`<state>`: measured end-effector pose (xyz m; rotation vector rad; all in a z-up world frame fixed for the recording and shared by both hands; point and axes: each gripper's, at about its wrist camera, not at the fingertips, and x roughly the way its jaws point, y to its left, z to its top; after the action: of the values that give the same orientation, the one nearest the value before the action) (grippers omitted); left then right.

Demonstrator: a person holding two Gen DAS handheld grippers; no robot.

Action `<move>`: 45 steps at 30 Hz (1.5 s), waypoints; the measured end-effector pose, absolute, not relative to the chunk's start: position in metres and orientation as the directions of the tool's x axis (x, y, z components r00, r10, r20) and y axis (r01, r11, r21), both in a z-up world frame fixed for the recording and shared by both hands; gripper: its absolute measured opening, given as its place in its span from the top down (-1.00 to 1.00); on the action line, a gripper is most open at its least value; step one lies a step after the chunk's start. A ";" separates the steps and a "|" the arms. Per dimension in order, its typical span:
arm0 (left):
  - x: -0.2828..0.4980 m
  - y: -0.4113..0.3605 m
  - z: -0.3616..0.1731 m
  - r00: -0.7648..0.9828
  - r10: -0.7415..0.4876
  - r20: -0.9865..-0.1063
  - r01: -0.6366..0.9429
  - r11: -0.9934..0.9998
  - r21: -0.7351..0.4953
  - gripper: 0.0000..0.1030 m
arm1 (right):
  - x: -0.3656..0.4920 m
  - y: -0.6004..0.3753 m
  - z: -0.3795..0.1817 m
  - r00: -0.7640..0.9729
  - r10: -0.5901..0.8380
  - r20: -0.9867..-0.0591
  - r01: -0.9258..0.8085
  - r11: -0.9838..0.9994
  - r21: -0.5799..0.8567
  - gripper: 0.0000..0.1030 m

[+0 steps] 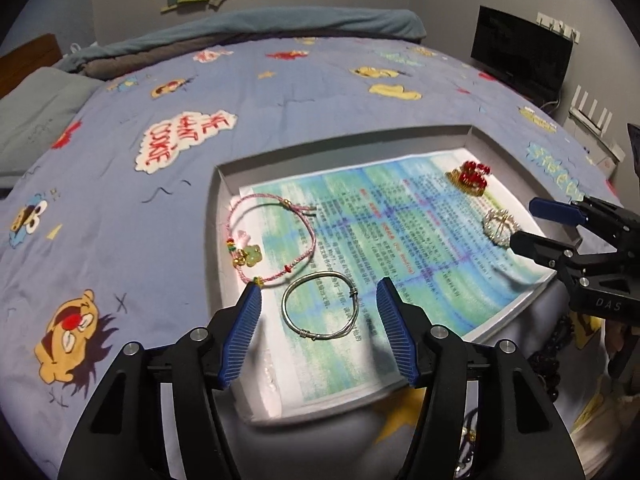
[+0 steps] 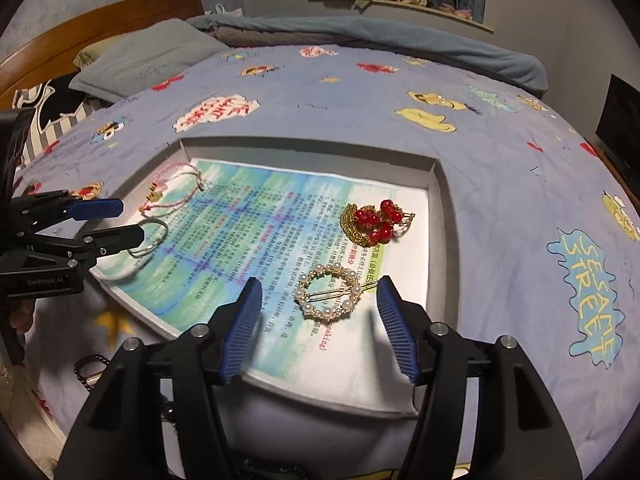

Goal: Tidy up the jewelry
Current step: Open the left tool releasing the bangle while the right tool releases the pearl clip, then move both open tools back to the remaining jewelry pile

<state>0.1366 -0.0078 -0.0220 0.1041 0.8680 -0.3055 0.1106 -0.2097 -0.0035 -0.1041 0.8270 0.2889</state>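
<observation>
A shallow grey tray [image 1: 340,144] [image 2: 312,148] lined with a printed sheet lies on the bed. My left gripper [image 1: 319,286] stands open low over the tray's near left part, with a silver wire bangle [image 1: 308,335] flat on the paper between its fingers, untouched. Beyond the bangle lies a pink cord bracelet [image 1: 252,256] with a green charm. My right gripper [image 2: 319,281] is open around a round pearl hair clip [image 2: 327,312], which rests on the paper. Farther back sits a red-bead and gold piece [image 2: 374,220]. Each gripper shows in the other's view [image 1: 524,222] [image 2: 132,222].
The tray rests on a blue cartoon-print bed sheet [image 1: 120,200]. Dark bead bracelets [image 2: 90,368] lie on the sheet by the tray's near left corner. A grey pillow [image 2: 148,60], a folded blanket and a wooden headboard are at the far end; a black monitor [image 1: 520,52] stands to the right.
</observation>
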 end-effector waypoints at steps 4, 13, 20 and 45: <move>0.125 -0.007 -0.008 0.650 -0.190 -0.736 0.275 0.961 -0.005 -0.52 | 0.101 -0.212 0.011 0.666 0.220 -0.712 -0.286 0.958 0.029 -0.55; 0.092 0.002 0.026 0.716 -0.149 -0.682 0.231 0.972 0.030 -0.80 | 0.068 -0.216 0.050 0.729 0.229 -0.645 -0.277 0.960 0.027 -0.89; 0.063 0.015 0.033 0.725 -0.132 -0.676 0.219 0.975 0.044 -0.81 | 0.037 -0.221 0.064 0.762 0.212 -0.611 -0.269 0.963 -0.002 -0.89; 0.010 0.015 -0.025 0.680 -0.148 -0.718 0.232 0.973 0.020 -0.82 | -0.006 -0.226 -0.001 0.708 0.211 -0.674 -0.283 0.959 0.003 -0.89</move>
<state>0.0101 0.0149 -0.0255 0.1122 0.7947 -0.2137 -0.0057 -0.2256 -0.0008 -0.1034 0.7342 0.2747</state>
